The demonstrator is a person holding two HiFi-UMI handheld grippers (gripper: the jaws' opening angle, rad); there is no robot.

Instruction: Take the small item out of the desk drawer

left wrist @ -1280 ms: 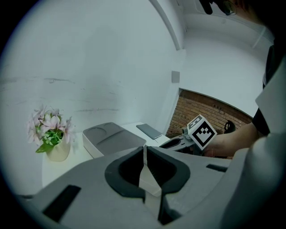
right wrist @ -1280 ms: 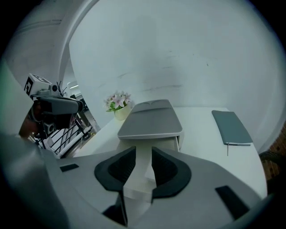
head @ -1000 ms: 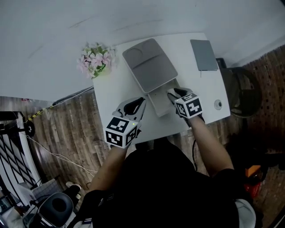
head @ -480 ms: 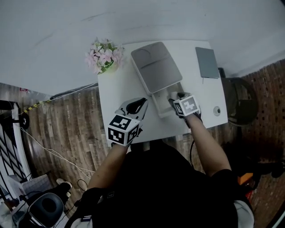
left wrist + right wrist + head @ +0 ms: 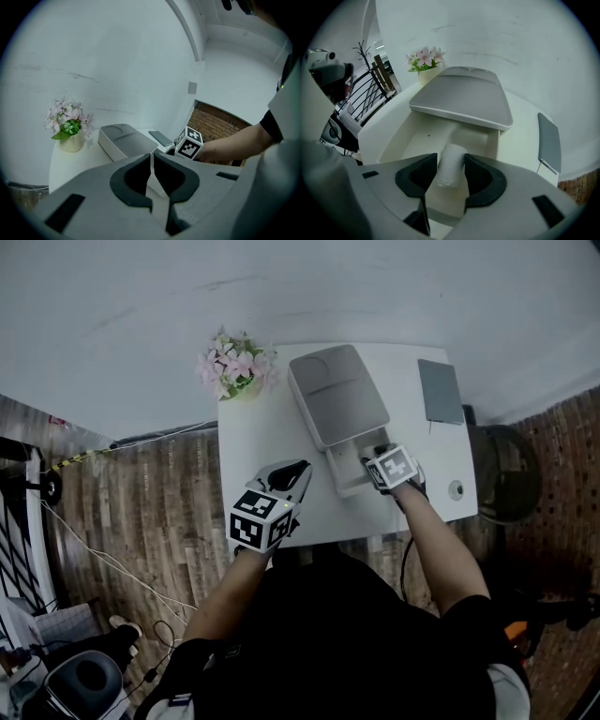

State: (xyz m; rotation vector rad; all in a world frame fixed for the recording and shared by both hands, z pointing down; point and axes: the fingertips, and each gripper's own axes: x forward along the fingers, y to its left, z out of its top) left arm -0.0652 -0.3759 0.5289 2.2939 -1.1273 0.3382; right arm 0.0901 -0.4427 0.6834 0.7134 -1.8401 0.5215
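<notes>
My right gripper (image 5: 377,454) is closing its jaws round the small white roll (image 5: 450,164), which lies toward the front edge of the open drawer (image 5: 415,140). A centred grip and a straight lift clear of the walls should serve best. My left gripper (image 5: 151,180) hangs clenched and empty above the near edge of the desk (image 5: 262,427).

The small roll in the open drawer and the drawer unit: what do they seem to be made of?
Small roll: probably paper or cloth tape; matte white, with soft, slightly uneven edges. Drawer unit: likely moulded plastic; smooth grey top, rounded corners, cream inside.
</notes>
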